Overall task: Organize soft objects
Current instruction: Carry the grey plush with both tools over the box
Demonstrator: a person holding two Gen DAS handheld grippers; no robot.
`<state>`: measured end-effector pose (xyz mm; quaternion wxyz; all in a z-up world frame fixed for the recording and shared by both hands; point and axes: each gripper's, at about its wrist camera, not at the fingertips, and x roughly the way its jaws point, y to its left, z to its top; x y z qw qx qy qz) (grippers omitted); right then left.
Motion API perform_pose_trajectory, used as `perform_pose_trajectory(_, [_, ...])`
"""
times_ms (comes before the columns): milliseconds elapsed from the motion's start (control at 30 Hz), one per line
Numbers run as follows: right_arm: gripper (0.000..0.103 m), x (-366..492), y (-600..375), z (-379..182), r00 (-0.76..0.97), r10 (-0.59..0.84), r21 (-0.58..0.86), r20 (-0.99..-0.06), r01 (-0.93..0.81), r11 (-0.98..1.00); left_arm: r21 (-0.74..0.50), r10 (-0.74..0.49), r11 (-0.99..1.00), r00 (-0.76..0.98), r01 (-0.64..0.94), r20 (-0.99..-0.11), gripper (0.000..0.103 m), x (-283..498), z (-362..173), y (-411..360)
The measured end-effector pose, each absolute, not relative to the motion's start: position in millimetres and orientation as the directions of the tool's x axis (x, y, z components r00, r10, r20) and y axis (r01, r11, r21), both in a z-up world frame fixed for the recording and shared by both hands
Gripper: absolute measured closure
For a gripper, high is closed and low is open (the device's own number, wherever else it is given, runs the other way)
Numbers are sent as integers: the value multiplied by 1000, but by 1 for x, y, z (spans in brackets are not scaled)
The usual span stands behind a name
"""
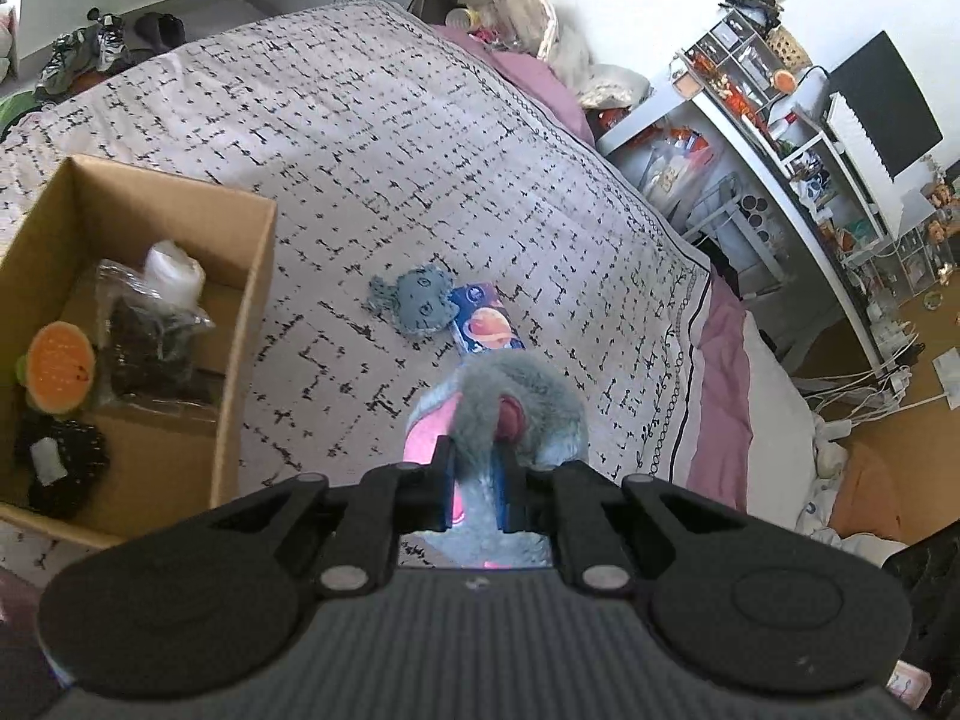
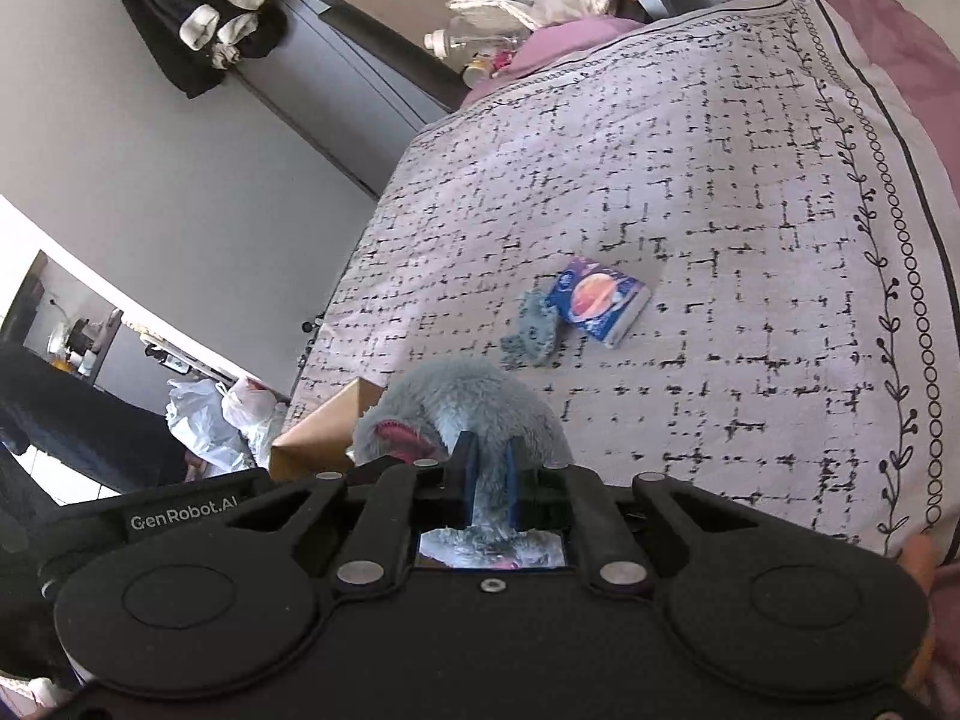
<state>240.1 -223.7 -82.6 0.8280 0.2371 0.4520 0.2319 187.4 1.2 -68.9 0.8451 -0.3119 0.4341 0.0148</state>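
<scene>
Grey plush toy point(image 1: 510, 402) pinched between both grippers' jaws — left gripper point(image 1: 474, 480), right gripper point(image 2: 487, 480).

Grey-pink plush toy point(image 1: 510, 414); bedspread point(image 1: 420, 180) white w/ black dashes.

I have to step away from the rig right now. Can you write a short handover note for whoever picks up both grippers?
Left gripper: shut on the grey plush toy.
Right gripper: shut on the same toy, so it hangs between both over the bedspread.
Done: cardboard box already holds an orange plush and bagged dark items.
Left: box the grey plush, then the small blue knitted toy lying beside the tissue packet.
</scene>
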Motion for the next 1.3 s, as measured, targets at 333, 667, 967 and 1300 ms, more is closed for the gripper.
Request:
perform_pose_trajectory(333, [93, 230, -196, -66, 484, 608, 593, -630, -206, 779, -536, -240, 789, 654, -299, -718, 92, 170, -57, 28])
perform_pose_trajectory(667, [93, 221, -157, -53, 465, 631, 594, -621, -246, 766, -548, -220, 774, 678, -316, -701, 92, 154, -48, 67])
perform_pose_trajectory(967, [93, 216, -124, -52, 430, 643, 591, -633, -269, 761, -557, -199, 755, 688, -346, -698, 92, 142, -51, 99])
perform_pose_trajectory(1300, [93, 211, -88, -60, 395, 636, 566, -663, -292, 771, -566, -187, 730, 683, -384, -706, 92, 132, -61, 131])
